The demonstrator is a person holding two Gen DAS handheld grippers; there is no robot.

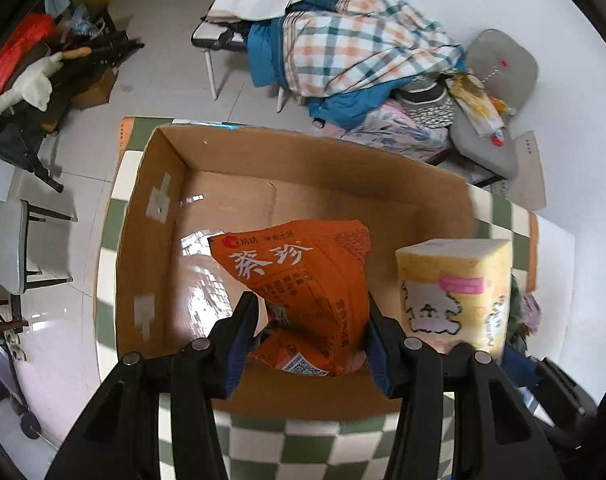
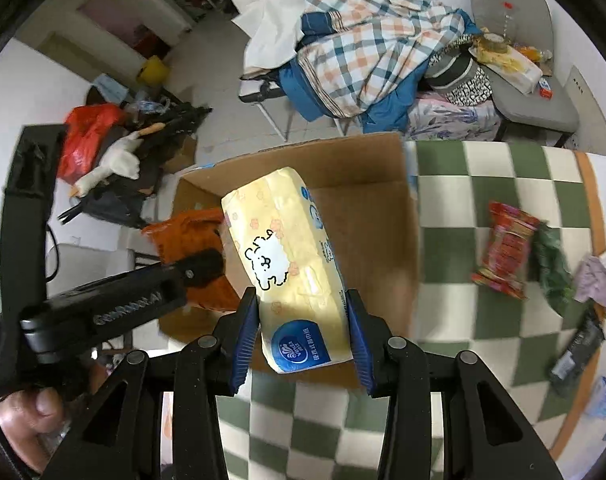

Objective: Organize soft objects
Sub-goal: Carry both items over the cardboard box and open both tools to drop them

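The box (image 2: pixel 367 216) sits on the table's (image 2: pixel 503 184) left part. Snack packets (image 2: pixel 507 250) lie right of it. Chairs (image 2: pixel 519 92) stand beyond.

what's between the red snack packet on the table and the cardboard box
Nothing. In the right wrist view, only bare checkered tablecloth lies between the red snack packet and the cardboard box.

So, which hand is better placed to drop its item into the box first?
Probably left: the left gripper holds its orange snack bag inside the brown cardboard box; the yellow tissue pack hangs above.
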